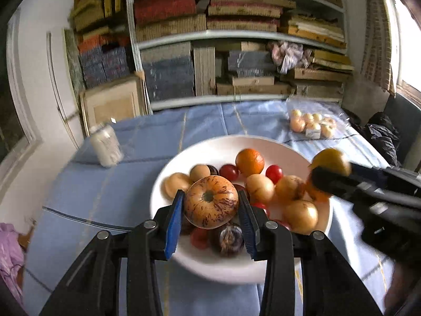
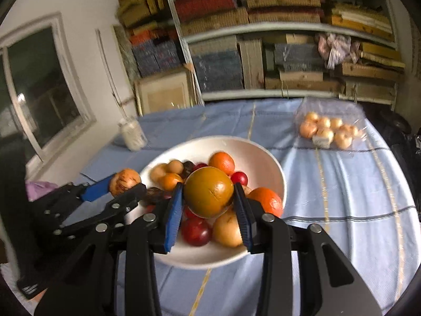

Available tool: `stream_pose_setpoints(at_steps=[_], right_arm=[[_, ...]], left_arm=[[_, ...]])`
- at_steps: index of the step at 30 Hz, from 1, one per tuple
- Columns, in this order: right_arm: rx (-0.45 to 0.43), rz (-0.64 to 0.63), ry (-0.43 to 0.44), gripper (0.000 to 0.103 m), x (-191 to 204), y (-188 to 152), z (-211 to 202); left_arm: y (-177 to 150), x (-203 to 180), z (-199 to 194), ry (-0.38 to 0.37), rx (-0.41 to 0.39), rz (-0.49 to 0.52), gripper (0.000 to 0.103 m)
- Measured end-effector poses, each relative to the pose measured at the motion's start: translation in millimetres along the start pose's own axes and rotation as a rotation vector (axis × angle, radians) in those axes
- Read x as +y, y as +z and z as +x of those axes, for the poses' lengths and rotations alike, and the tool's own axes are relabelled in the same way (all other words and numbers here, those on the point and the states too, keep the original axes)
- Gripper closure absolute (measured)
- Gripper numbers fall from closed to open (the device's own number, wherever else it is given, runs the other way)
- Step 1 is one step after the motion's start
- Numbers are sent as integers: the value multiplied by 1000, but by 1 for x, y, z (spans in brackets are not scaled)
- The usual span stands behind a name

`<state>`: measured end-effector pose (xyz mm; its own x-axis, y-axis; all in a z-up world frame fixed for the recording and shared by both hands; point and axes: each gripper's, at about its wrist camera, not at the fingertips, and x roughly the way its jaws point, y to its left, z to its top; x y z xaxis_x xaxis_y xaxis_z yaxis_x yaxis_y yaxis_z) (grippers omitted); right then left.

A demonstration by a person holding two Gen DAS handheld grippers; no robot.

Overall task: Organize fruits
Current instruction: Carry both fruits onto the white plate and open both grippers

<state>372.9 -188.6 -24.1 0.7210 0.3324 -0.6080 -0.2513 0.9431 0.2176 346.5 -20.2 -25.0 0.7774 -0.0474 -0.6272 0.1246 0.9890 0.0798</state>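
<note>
A white bowl (image 1: 223, 144) (image 2: 263, 155) on the blue tablecloth holds several fruits: oranges, yellow round fruits, red plums and dark ones. My left gripper (image 1: 210, 202) is shut on a striped orange-tan fruit (image 1: 210, 201) above the bowl's near side; it shows from the side in the right wrist view (image 2: 125, 180). My right gripper (image 2: 208, 193) is shut on an olive-yellow round fruit (image 2: 208, 192) above the bowl; in the left wrist view this fruit (image 1: 331, 160) hangs over the bowl's right rim.
A clear bag of small yellow fruits (image 1: 311, 125) (image 2: 329, 130) lies at the far right of the table. A white jar (image 1: 106, 144) (image 2: 133, 134) stands at the far left. Shelves with stacked boards rise behind. A pink cloth (image 1: 10, 258) lies at the left.
</note>
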Motion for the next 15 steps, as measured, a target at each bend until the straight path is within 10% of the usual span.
stream_pose_setpoints(at_steps=[6, 12, 15], right_arm=[[36, -54, -64, 63, 3, -1, 40], [-52, -17, -62, 22, -4, -1, 15], [-104, -5, -47, 18, -5, -6, -10]], left_arm=[[-3, 6, 45, 8, 49, -25, 63], [-3, 25, 41, 21, 34, -74, 33], [-3, 29, 27, 29, 28, -71, 31]])
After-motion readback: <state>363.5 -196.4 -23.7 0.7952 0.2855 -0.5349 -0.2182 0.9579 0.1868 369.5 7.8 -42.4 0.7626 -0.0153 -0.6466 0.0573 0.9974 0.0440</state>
